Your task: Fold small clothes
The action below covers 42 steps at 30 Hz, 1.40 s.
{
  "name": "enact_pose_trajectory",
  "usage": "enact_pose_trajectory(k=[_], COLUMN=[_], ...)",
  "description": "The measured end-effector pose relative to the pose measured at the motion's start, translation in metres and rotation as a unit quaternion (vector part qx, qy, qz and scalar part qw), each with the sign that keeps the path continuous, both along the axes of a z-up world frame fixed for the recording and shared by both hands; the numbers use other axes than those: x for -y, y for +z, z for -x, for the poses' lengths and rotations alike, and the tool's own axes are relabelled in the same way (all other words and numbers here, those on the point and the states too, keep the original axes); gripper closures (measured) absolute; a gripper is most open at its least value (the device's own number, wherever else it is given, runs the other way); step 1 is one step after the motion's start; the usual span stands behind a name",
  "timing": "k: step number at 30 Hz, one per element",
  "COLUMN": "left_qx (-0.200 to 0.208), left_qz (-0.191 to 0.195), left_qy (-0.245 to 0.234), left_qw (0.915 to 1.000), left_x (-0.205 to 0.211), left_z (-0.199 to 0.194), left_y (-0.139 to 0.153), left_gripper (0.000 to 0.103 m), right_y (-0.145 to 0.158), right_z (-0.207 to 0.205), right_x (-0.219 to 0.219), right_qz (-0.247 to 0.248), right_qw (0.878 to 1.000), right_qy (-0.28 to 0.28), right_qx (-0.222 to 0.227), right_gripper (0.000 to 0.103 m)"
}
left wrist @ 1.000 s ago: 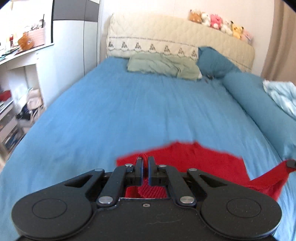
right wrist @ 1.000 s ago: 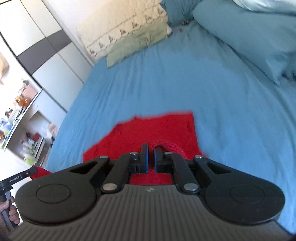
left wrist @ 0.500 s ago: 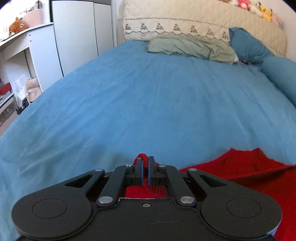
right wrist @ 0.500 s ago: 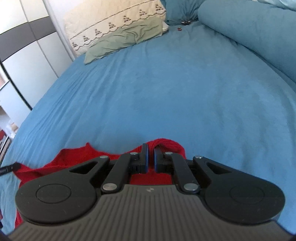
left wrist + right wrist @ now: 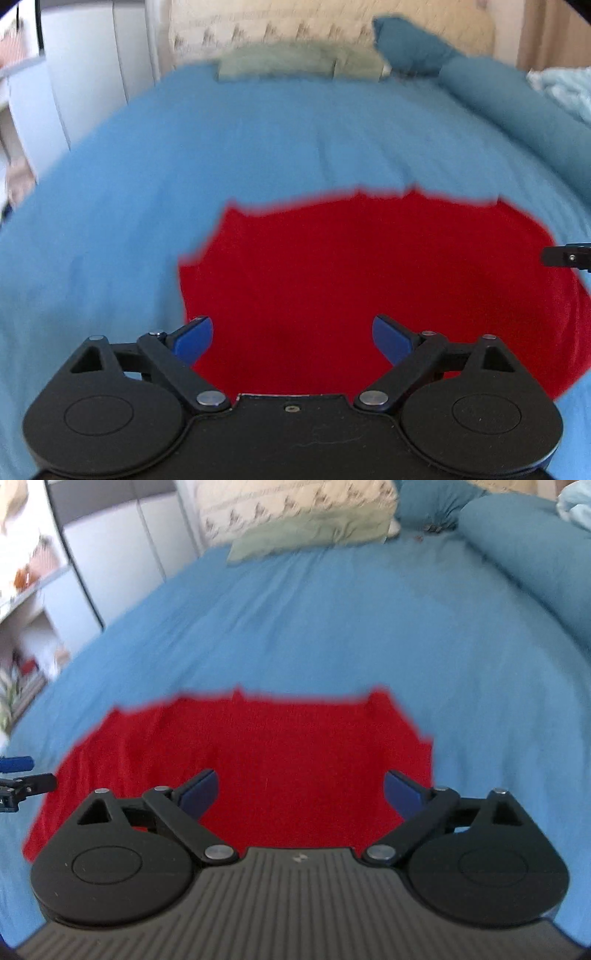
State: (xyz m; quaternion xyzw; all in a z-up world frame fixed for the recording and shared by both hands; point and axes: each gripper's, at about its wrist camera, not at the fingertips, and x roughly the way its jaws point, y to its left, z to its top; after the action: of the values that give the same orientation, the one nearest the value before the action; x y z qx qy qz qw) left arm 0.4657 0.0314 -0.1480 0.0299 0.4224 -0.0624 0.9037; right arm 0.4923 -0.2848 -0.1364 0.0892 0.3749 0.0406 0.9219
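Left gripper (image 5: 291, 338): jaws spread wide, holding nothing. Right gripper (image 5: 300, 790): jaws spread wide, holding nothing. Red garment (image 5: 369, 280) lies flat on the blue bedsheet (image 5: 258, 140), at 12 o'clock from both grippers.

We note the left gripper (image 5: 292, 334): matte black housing, smooth top plate with a small dark screw at centre and a faint scratch. Two round black discs flank it, each with an embossed circle. Black linkage arms pivot on silver rivets; triangular cut-outs in the outer links. Finger pads (image 5: 192, 338) are blue.

The right gripper (image 5: 301, 794) has the same black discs, links and silver rivets, but we see a grey ribbed top plate with a small pale mark. Its fingers (image 5: 402, 794) carry dark blue pads.
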Motion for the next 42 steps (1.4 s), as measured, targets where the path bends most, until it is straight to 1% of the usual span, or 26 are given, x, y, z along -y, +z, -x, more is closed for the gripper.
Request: enact_pose_trajectory(k=[1,3,4,5,6,10,12,13,15,17,19,20,22,24,27,30,32,34,37,39,41,42], left_qx=[-0.011,-0.031,-0.030,-0.021,-0.021,-0.042,-0.047,-0.045,-0.023,0.008,0.026,0.025,0.013,0.001,-0.022,-0.022,-0.023,-0.029,-0.047,-0.061,-0.064,-0.064], left_qz=[0.004,0.011,0.016,0.018,0.018,0.015,0.003,-0.009,-0.057,-0.099,-0.108,-0.106,-0.084,-0.059,-0.047,-0.040,-0.035,-0.033,-0.019,-0.003,-0.003,-0.005], left_qy=[0.008,0.027,0.030,0.030,0.032,0.056,0.060,0.060,0.062,0.060,0.056,0.058,0.053,0.039,0.023,0.008,0.000,-0.006,-0.004,-0.005,-0.006,-0.005], left_qw=[0.9999,0.9991,0.9990,0.9992,0.9991,0.9974,0.9971,0.9972,0.9962,0.9932,0.9922,0.9923,0.9950,0.9975,0.9984,0.9989,0.9991,0.9990,0.9987,0.9981,0.9980,0.9979], left_x=[-0.001,-0.006,-0.008,-0.007,-0.005,-0.002,0.002,0.006,0.012,0.020,0.025,0.028,0.033,0.040,0.053,0.069,0.079,0.089,0.103,0.114,0.123,0.127], left_z=[0.002,0.005,0.007,0.009,0.009,-0.004,-0.007,-0.007,-0.001,0.009,0.021,0.022,0.030,0.035,0.034,0.034,0.032,0.030,0.021,0.015,0.007,0.001], left_y=[-0.010,-0.029,-0.034,-0.036,-0.036,-0.029,-0.023,-0.018,0.001,0.026,0.047,0.055,0.064,0.067,0.060,0.049,0.038,0.026,0.009,-0.001,-0.008,-0.011], left_gripper=[0.007,0.007,0.006,0.006,0.006,0.005,0.006,0.006,0.006,0.005,0.000,0.000,0.000,0.000,0.000,0.000,0.000,0.000,0.001,0.001,0.001,0.002], right_y=[-0.009,-0.025,-0.033,-0.037,-0.041,-0.042,-0.038,-0.033,-0.017,0.009,0.034,0.043,0.054,0.053,0.035,0.011,-0.007,-0.025,-0.045,-0.049,-0.049,-0.048], right_z=[0.003,0.006,0.007,0.008,0.009,0.010,0.010,0.008,0.011,0.023,0.045,0.056,0.082,0.105,0.129,0.141,0.142,0.140,0.134,0.130,0.125,0.120], right_x=[-0.003,-0.004,-0.002,0.000,-0.002,-0.012,-0.011,-0.010,-0.008,-0.006,0.000,0.001,0.000,-0.001,0.003,0.007,0.013,0.018,0.028,0.032,0.037,0.039], right_qz=[-0.003,-0.004,-0.005,-0.003,0.003,0.027,0.025,0.025,0.024,0.037,0.030,0.023,0.024,0.014,-0.022,-0.041,-0.055,-0.082,-0.121,-0.127,-0.135,-0.140], right_qw=[1.000,1.000,0.999,0.999,0.999,0.999,0.999,0.999,0.999,0.999,0.998,0.997,0.996,0.995,0.989,0.982,0.976,0.969,0.959,0.954,0.949,0.949], right_qy=[-0.004,-0.020,-0.027,-0.033,-0.035,-0.041,-0.040,-0.038,-0.029,-0.034,-0.053,-0.059,-0.083,-0.102,-0.145,-0.182,-0.208,-0.230,-0.256,-0.272,-0.283,-0.282], right_qx=[-0.011,-0.018,-0.018,-0.014,-0.007,-0.003,-0.008,-0.010,-0.002,0.021,0.034,0.032,0.019,0.002,-0.031,-0.040,-0.037,-0.029,-0.013,-0.001,0.003,0.003], right_gripper=[0.000,0.000,0.000,0.000,0.000,0.000,0.000,0.000,0.000,0.000,0.000,0.000,0.000,0.000,0.000,0.000,0.000,0.001,0.010,0.013,0.015,0.017])
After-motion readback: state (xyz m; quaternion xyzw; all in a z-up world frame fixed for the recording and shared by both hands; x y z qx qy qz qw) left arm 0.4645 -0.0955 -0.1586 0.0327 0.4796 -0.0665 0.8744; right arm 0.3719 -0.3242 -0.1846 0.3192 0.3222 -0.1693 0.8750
